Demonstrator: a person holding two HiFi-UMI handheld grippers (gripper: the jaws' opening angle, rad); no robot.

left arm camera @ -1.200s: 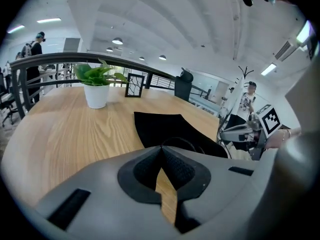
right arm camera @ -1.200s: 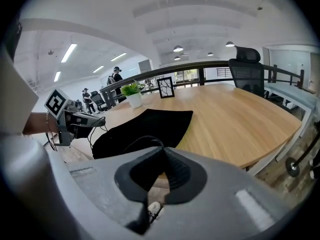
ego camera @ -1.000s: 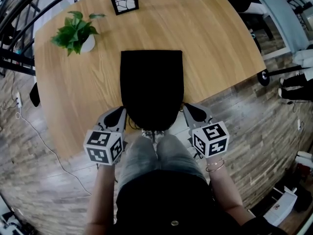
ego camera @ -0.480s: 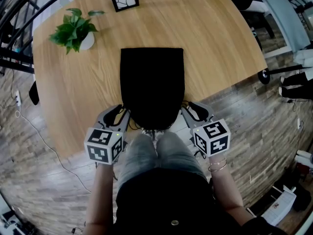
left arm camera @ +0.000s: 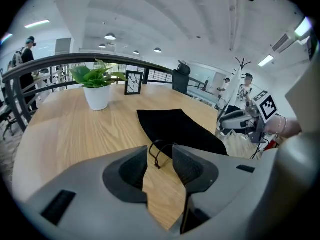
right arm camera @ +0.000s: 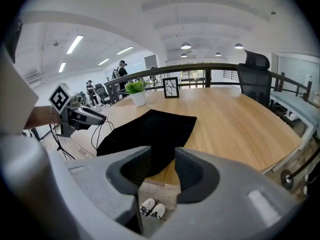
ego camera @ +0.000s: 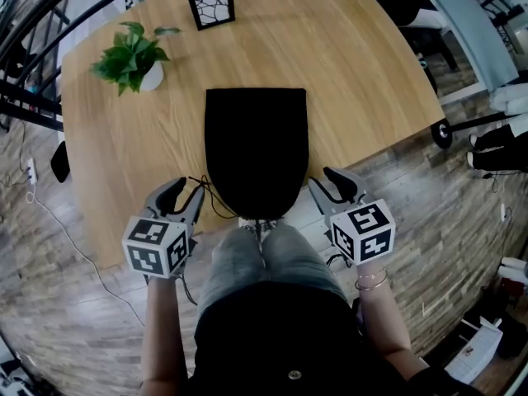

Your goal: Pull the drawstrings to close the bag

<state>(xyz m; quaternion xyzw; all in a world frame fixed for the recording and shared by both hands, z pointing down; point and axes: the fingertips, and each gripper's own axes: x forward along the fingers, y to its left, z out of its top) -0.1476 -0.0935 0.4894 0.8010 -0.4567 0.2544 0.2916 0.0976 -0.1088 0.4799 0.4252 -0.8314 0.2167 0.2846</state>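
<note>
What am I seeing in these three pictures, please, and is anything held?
A person holds a two-jaw gripper in each hand; no robot arm. The head view looks down from their head, showing the left gripper and right gripper. The other two views come from cameras riding on the grippers. On the wooden table are a black drawstring bag, a potted plant and a picture frame. Both pairs of jaws have just been opening and hold nothing; the drawstring lies loose by the left gripper's tips.
</note>
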